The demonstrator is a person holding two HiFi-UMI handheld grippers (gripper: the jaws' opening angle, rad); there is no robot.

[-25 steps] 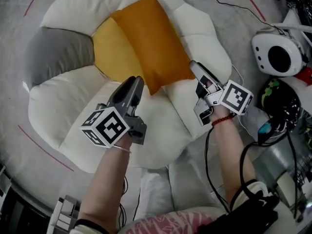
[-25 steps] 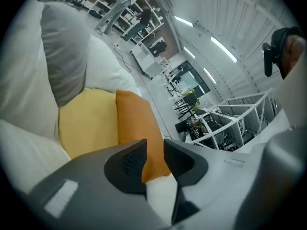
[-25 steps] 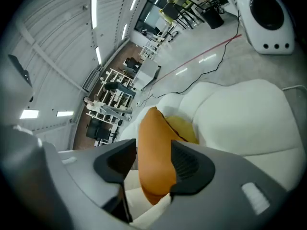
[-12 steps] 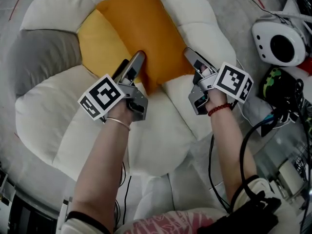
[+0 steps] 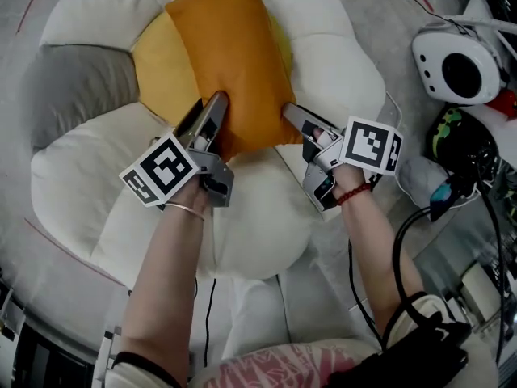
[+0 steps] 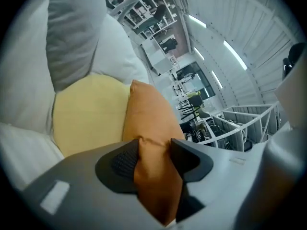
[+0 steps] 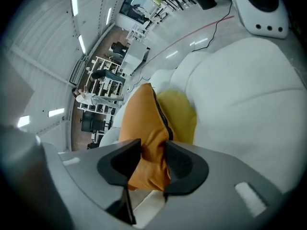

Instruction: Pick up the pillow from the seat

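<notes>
Your left gripper is closing its jaws on the near left corner of the pillow. The orange fabric is bunched between the two dark, ribbed pads and touches both. Your right gripper is closing too, on the near right corner, where the cloth with its dark zipper seam is pinched between the pads. Each gripper stands at a middle width, filled with fabric.

The pillow is soft and rectangular, with smooth orange cloth. It lies over the round yellow centre of the seat, which is shaped like a flower with puffy white petals and one grey petal. The near edge seems a little raised, but I cannot be sure.

Both your bare forearms reach forward side by side, with the marker cubes turned upward.
</notes>
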